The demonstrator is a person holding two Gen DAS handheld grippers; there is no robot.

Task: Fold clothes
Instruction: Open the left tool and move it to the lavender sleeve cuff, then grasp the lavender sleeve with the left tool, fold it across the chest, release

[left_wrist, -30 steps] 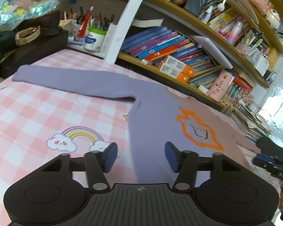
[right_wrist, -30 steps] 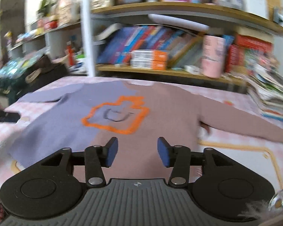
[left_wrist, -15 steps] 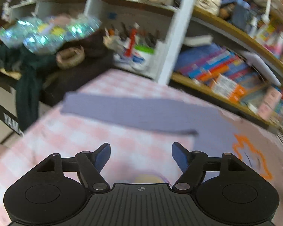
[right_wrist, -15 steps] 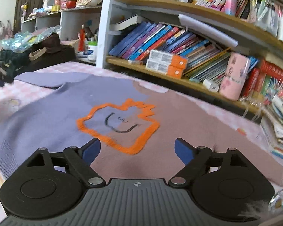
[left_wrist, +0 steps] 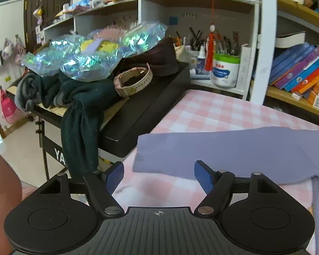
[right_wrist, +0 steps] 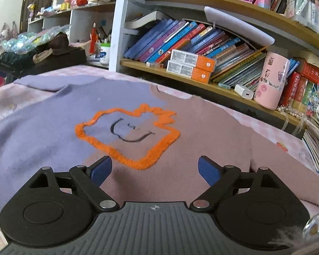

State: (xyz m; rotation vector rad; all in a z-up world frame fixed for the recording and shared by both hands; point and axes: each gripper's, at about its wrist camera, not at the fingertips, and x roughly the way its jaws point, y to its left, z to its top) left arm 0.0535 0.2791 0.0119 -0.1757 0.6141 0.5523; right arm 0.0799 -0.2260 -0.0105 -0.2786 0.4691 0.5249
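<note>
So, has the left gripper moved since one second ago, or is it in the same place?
Yes. The left gripper has swung left, from the sweater's body toward the cuff of the purple sleeve; the black box is now straight ahead.

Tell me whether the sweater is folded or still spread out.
Spread out. The sweater lies flat on the checked cloth, its purple sleeve stretched straight sideways, no fold visible.

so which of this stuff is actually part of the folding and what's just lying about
For the job:
- sweater, spread flat
- its purple sleeve
- left tongs, open
- right tongs, open

Just lying about:
- watch
- dark green garment
- iridescent bag
- books
- pink cup
</note>
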